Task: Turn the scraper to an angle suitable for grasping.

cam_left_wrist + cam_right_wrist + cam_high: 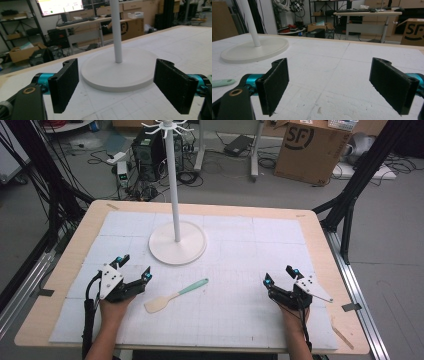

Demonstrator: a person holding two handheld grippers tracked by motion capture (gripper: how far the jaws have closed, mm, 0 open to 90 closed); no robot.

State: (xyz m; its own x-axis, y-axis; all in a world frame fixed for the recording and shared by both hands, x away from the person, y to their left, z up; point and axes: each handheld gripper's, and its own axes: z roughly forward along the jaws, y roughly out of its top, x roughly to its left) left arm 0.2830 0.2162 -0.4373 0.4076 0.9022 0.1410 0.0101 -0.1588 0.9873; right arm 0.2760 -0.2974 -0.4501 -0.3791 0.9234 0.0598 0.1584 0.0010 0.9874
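Both my left gripper [134, 268] and right gripper [280, 275] released; wooden spatula with mint-green handle [175, 296] lies on the desk [320, 227] at five o'clock of my left gripper, regrasp probably next.

High view: you look forward and down from above your side of the table [70, 270], whole white mat in frame, lab floor and boxes beyond the far edge.

Left gripper view: camera sits low over the mat, close behind its own jaws, facing the white stand [117, 67], which is near and large; shelves and a monitor behind.

Right gripper view: equally low, facing across bare mat toward desks; the stand [254, 51] lies farther off at upper left.

Shared by all three: the stand [177, 242] and surrounding mat.
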